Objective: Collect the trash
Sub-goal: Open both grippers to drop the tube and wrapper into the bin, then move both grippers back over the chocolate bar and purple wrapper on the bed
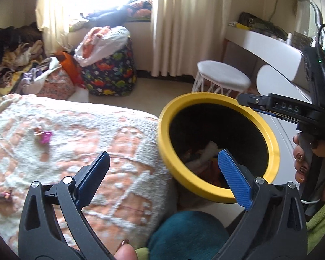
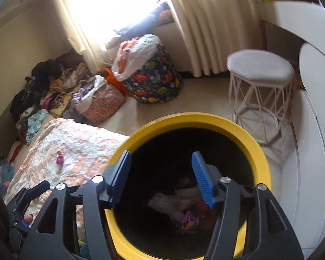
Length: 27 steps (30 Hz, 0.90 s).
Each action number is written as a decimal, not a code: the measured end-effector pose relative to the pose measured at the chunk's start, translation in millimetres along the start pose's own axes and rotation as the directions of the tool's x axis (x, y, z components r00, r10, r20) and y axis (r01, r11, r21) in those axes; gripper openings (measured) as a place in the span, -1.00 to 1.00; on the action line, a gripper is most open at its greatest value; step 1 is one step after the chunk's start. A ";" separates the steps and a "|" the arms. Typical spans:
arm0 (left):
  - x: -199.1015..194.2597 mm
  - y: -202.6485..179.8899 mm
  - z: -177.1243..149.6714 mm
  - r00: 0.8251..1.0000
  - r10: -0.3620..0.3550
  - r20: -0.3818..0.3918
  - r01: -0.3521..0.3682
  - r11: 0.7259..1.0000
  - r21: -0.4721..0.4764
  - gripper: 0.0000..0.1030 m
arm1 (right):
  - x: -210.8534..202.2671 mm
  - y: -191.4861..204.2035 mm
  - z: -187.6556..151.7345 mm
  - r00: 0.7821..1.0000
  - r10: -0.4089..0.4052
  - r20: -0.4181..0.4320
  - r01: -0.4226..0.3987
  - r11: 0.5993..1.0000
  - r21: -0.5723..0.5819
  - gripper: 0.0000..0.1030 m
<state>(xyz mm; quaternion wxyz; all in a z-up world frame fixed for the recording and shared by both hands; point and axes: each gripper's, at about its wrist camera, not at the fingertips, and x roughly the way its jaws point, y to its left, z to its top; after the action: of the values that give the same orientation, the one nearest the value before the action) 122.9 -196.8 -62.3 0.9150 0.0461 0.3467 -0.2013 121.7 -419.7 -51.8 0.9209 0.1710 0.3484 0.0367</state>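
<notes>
A yellow-rimmed bin [image 1: 165,127] stands beside the bed; it also shows in the right wrist view [image 2: 197,119]. Inside lie crumpled white paper [image 2: 164,201] and colourful wrappers [image 2: 189,220]. A pink wrapper [image 1: 45,137] lies on the orange-and-white bedspread [image 1: 75,130]; it also shows in the right wrist view [image 2: 60,159]. Another small wrapper [image 1: 2,197] lies at the bed's left edge. My left gripper [image 1: 162,160] is open and empty, over the bed edge and bin. My right gripper [image 2: 161,162] is open and empty, right above the bin mouth.
A white stool [image 2: 260,73] and a white desk [image 2: 314,86] stand to the right. A dinosaur-print bag [image 2: 153,80], a floral bag [image 2: 101,106] and piled clothes [image 2: 43,91] sit by the curtains. A teal cushion [image 1: 184,234] lies below the bin.
</notes>
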 end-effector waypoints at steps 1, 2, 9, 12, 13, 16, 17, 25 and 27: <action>-2.8 3.0 -0.1 1.000 0.010 0.007 -0.010 1.000 -0.005 0.78 | -2.2 5.6 0.5 1.000 0.007 0.010 -0.007 1.000 -0.017 0.24; -6.8 7.9 -0.4 1.000 0.026 0.017 -0.025 1.000 -0.011 0.78 | -3.9 10.7 1.4 1.000 0.011 0.020 -0.010 0.999 -0.033 0.30; -32.8 42.7 -2.3 0.991 0.117 0.070 -0.112 0.991 -0.072 0.78 | -12.2 47.0 2.3 0.996 0.056 0.068 -0.047 0.991 -0.123 0.38; -42.2 58.9 -2.7 0.985 0.152 0.086 -0.143 0.985 -0.100 0.78 | -12.8 60.6 0.6 0.994 0.083 0.072 -0.072 0.987 -0.145 0.38; -45.8 64.3 -3.8 0.982 0.166 0.090 -0.156 0.982 -0.109 0.78 | -12.5 63.4 0.5 0.993 0.090 0.072 -0.078 0.985 -0.152 0.38; -53.6 83.6 -5.8 0.975 0.202 0.093 -0.187 0.971 -0.149 0.78 | -9.7 78.7 -2.3 0.992 0.114 0.062 -0.101 0.977 -0.186 0.40; -56.0 89.5 -6.7 0.973 0.211 0.092 -0.194 0.968 -0.162 0.78 | -8.6 84.6 -3.9 0.991 0.117 0.059 -0.103 0.974 -0.201 0.40; -70.9 136.1 -17.4 0.960 0.269 0.081 -0.240 0.935 -0.261 0.78 | 4.0 128.1 -14.0 0.985 0.174 0.015 -0.165 0.951 -0.261 0.40; -72.7 146.0 -20.9 0.958 0.279 0.074 -0.248 0.927 -0.281 0.78 | 9.0 139.8 -15.8 0.981 0.191 -0.004 -0.185 0.945 -0.269 0.40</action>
<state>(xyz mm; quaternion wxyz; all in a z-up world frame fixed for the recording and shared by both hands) 119.1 -34.1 -38.7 0.9495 -0.0438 0.3093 -0.0298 125.4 -282.2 -20.9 0.9317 0.0777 0.3119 0.1694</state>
